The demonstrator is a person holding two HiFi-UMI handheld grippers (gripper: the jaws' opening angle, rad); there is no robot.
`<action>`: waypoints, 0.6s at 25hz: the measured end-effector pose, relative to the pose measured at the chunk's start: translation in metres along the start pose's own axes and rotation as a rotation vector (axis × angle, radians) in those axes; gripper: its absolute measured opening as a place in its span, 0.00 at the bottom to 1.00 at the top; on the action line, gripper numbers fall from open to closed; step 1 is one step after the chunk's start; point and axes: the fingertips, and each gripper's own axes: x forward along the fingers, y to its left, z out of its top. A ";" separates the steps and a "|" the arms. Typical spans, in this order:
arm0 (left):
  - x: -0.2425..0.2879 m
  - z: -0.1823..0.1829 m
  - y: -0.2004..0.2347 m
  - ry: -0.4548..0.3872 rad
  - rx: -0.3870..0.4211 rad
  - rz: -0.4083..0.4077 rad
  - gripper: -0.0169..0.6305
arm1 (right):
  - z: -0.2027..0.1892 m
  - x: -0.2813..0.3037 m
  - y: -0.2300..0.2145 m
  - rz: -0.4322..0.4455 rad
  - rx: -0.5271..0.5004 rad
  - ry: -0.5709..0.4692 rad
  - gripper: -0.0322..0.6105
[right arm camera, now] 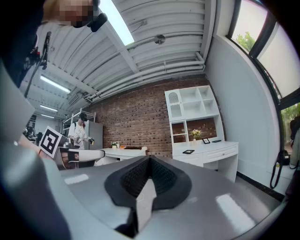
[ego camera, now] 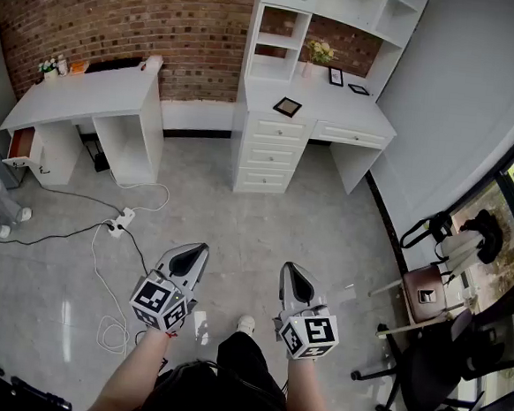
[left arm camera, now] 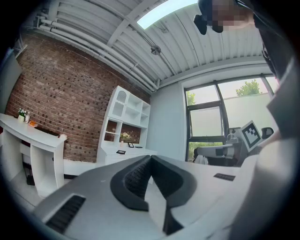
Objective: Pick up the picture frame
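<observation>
A black picture frame lies flat on the white desk under the shelf unit, far across the floor from me. A second small frame stands upright beside a flower vase, and a third lies flat further right. My left gripper and right gripper are held level side by side over the floor, both shut and empty. In the left gripper view the jaws meet, with the frame small beyond them. The right gripper view shows the frame on the desk.
A second white desk stands at the left against the brick wall. A power strip with trailing cables lies on the floor ahead left. Chairs crowd the right side by the window. A person stands far off in the right gripper view.
</observation>
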 end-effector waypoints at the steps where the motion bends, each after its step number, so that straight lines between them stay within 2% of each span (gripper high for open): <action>1: 0.006 0.000 0.002 0.000 0.001 0.002 0.04 | 0.002 0.004 -0.005 -0.003 -0.001 -0.002 0.05; 15: 0.106 0.006 0.044 0.014 -0.018 0.061 0.04 | 0.005 0.087 -0.087 0.013 0.020 0.024 0.05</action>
